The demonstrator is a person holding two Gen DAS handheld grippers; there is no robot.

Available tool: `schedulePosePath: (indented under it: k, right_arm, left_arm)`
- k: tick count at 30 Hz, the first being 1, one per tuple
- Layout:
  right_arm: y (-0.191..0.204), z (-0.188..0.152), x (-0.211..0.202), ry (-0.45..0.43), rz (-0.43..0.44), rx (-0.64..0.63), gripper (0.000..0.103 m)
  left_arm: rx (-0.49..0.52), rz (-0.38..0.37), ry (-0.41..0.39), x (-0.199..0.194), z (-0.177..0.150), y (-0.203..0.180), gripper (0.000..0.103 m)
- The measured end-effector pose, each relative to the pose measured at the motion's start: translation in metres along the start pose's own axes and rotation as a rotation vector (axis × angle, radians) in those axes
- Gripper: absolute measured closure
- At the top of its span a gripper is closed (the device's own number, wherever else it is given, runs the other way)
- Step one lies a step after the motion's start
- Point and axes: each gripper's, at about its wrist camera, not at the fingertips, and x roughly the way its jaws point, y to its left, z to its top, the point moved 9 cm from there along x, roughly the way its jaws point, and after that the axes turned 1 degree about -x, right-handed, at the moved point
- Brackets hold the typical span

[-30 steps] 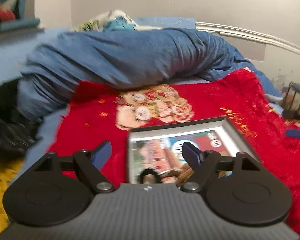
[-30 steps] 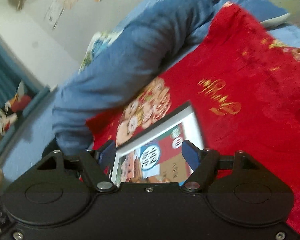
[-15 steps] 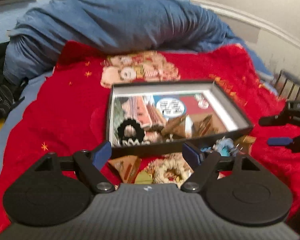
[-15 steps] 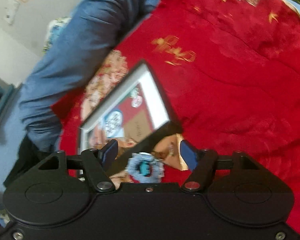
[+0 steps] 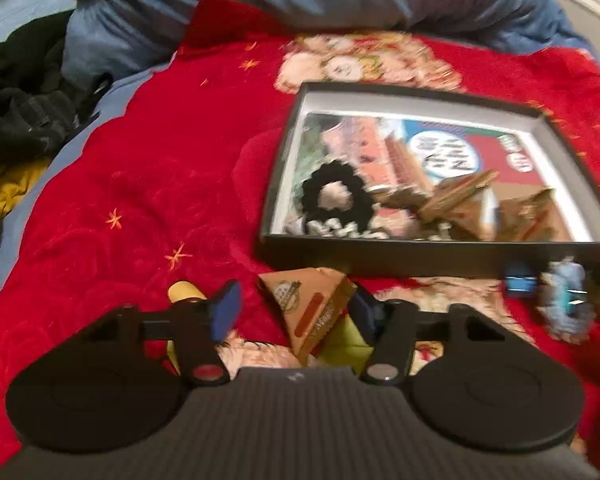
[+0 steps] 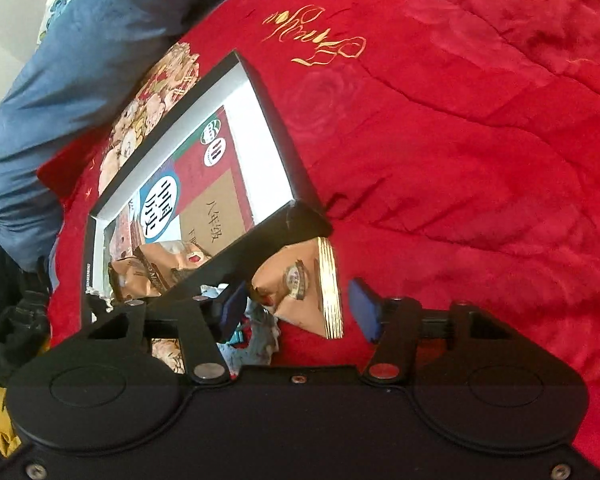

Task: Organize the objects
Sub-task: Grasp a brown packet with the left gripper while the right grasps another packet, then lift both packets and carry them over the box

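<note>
Left gripper (image 5: 294, 312): jaws part-way in, just been closing, straddling a brown pyramid packet (image 5: 310, 312) on the red blanket (image 5: 140, 184); the far pad looks at its edge, no firm pinch visible.

Right gripper (image 6: 300, 306): likewise just been closing, around a copper-coloured packet (image 6: 300, 280) lying against the near corner of the black box (image 6: 280, 148); a clear gap remains on one side.

Handling note: likely best to centre each packet and pinch lightly, since the foil would crumple.

Left view alone shows the black scrunchie (image 5: 338, 196) and packets already inside the box, plus a blue-grey scrunchie (image 5: 566, 300) outside. Right view alone reads the book cover lining the box.
</note>
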Motion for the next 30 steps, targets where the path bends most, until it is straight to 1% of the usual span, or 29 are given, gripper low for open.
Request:
schedulePosePath:
  k: [1,2,3,5,8,12,13,15,17,26,29,30]
  right_arm:
    - [0.000,0.001,0.000,-0.003,0.000,-0.002,0.051]
    - [0.000,0.001,0.000,-0.002,0.003,0.002,0.051]
    - [0.000,0.002,0.001,-0.002,0.007,0.010,0.052]
    - [0.000,0.004,0.005,-0.001,0.007,0.019,0.052]
    - [0.001,0.005,0.007,-0.009,-0.012,0.007,0.053]
    - [0.005,0.004,0.010,-0.021,-0.045,-0.019,0.053]
    - [0.006,0.004,0.010,-0.025,-0.052,-0.028,0.053]
    - [0.008,0.002,0.010,-0.033,-0.066,-0.044,0.053]
    - [0.010,0.001,0.010,-0.039,-0.078,-0.055,0.053]
    - [0.012,0.000,0.009,-0.056,-0.105,-0.081,0.057]
    - [0.013,-0.001,0.008,-0.064,-0.108,-0.087,0.059]
    - [0.014,-0.001,0.007,-0.063,-0.106,-0.091,0.065]
  left_arm:
    - [-0.006,0.000,0.016,0.004,-0.001,0.001,0.050]
    - [-0.015,-0.010,0.030,0.008,-0.002,0.000,0.057]
    - [-0.021,-0.021,0.036,0.008,-0.002,-0.001,0.060]
    - [-0.014,-0.012,0.018,0.005,-0.001,-0.003,0.064]
    - [0.000,-0.007,0.012,0.004,-0.002,-0.004,0.068]
    - [-0.018,-0.016,0.030,0.006,-0.002,-0.003,0.069]
    - [-0.019,-0.018,0.039,0.009,-0.002,-0.003,0.067]
    - [-0.028,-0.022,0.055,0.012,-0.003,-0.002,0.066]
    - [-0.023,-0.019,0.059,0.013,-0.004,-0.003,0.066]
    - [-0.038,-0.020,0.090,0.016,-0.005,-0.004,0.067]
    - [-0.020,-0.009,0.077,0.014,-0.006,-0.006,0.069]
    - [-0.018,-0.006,0.075,0.013,-0.006,-0.006,0.070]
